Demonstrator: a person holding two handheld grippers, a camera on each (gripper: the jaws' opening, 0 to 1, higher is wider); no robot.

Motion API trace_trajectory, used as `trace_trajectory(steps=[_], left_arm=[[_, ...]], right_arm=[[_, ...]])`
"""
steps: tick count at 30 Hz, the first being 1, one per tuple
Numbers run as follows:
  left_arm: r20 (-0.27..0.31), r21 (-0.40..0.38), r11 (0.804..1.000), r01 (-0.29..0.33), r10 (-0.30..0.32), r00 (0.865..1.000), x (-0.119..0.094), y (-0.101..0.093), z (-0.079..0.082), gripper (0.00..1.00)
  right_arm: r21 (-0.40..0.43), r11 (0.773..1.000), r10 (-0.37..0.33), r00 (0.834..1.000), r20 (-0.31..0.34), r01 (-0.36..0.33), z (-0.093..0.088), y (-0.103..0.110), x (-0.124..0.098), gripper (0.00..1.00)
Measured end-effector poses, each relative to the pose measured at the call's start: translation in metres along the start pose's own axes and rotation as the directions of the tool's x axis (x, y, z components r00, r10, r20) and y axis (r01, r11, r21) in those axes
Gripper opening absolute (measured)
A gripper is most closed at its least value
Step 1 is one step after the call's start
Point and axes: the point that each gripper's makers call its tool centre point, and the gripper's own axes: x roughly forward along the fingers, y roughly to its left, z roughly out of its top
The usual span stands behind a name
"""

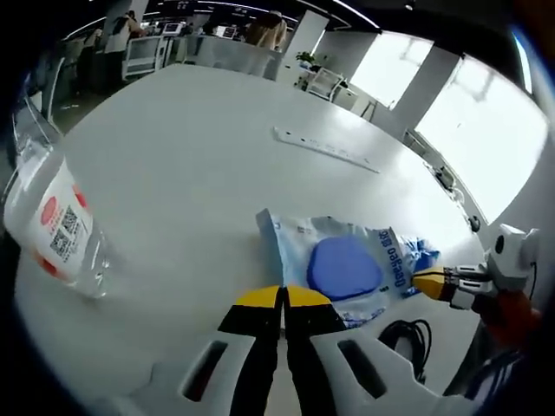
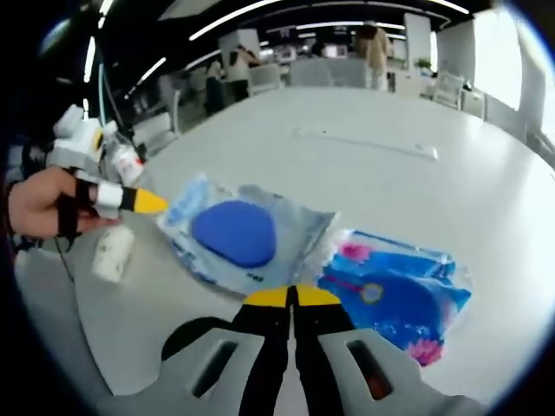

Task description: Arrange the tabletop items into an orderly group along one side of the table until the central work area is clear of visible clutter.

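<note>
A clear packet [image 1: 342, 264] [image 2: 234, 232] holding a blue oval pad lies flat on the white table [image 1: 191, 165] [image 2: 364, 186]. My left gripper [image 1: 282, 296] [image 2: 149, 201] is shut, its yellow tips at the packet's corner; a pinch on the film cannot be made out. A hand [image 2: 39, 204] holds it. From the opposite side my right gripper [image 2: 292, 296] [image 1: 429, 282] is shut too, tips at the packet's edge. A second packet [image 2: 395, 295], blue with pink marks, lies just right of the first. A clear water bottle [image 1: 56, 225] [image 2: 126, 160] stands at the table's edge.
A long white power strip [image 1: 325, 149] [image 2: 364, 143] lies farther out on the table. A small white roll [image 2: 113, 251] rests beside the left gripper. A black cable [image 1: 408, 334] coils near the table edge. Desks, chairs and people stand in the room beyond.
</note>
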Motion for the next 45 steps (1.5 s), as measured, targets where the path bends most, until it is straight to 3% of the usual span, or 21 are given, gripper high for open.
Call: trace_trajectory(steps=[8,13,18,27,36,45], left_arm=[[0.001,-0.01,1.0,-0.016,0.016,1.0,-0.003,0.011,0.006,0.0],[-0.013,-0.033,0.999,-0.009,0.008,1.0,-0.005,0.013,0.004,0.04],[-0.021,-0.027,1.0,-0.005,0.005,1.0,-0.011,0.013,0.0,0.09],[0.011,-0.016,1.0,-0.006,0.007,1.0,-0.025,0.016,0.005,0.09],[0.061,0.023,1.0,0.016,-0.017,0.998,-0.051,0.011,0.014,0.09],[0.076,0.032,0.998,0.056,-0.058,0.995,-0.081,0.004,0.0,0.1]], right_arm=[[-0.01,1.0,0.015,1.0,0.002,-0.015,0.002,0.009,0.006,0.0],[-0.079,0.997,0.013,1.0,-0.018,-0.015,-0.002,0.008,0.006,0.0],[-0.066,0.998,0.008,1.0,-0.024,-0.01,-0.006,0.009,0.005,0.01],[-0.061,0.998,-0.011,1.0,-0.025,0.009,-0.008,0.008,0.0,0.02],[-0.067,0.998,-0.019,1.0,-0.005,0.019,-0.003,0.012,-0.01,0.04],[-0.061,0.998,-0.032,0.999,0.024,0.034,0.0,0.016,-0.022,0.07]])
